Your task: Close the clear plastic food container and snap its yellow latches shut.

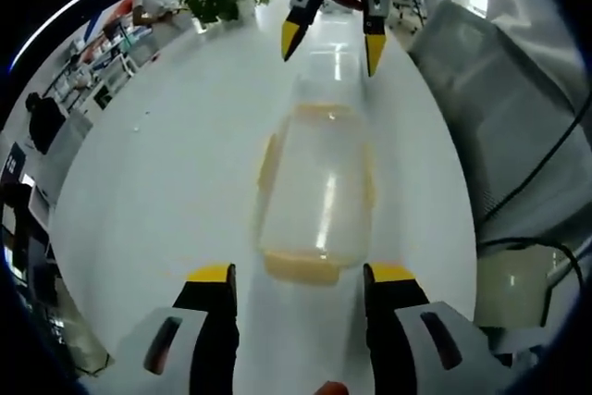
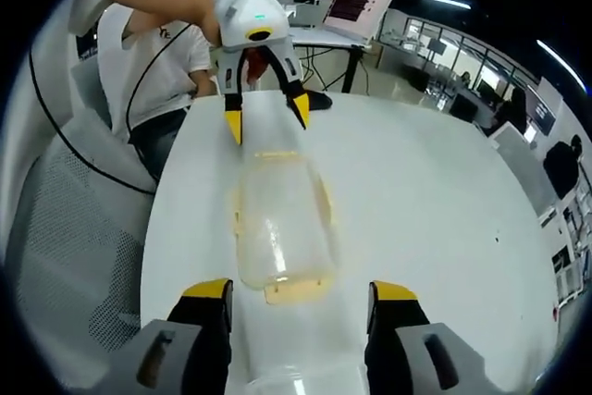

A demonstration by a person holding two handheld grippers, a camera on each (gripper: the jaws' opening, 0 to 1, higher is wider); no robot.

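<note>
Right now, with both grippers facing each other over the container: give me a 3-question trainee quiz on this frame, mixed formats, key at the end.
1. True or false: the left gripper is shut on the clear container.
2. Multiple choice: what does the container rest on? A) a white table B) a mesh chair C) a laptop
3. Fill in: in the left gripper view, the right gripper hangs over the container's far end with its jaws ____.

Key
1. False. Its jaws stand apart at the near end, touching nothing; a yellow latch lies between them.
2. A, the white table.
3. Open.
</note>
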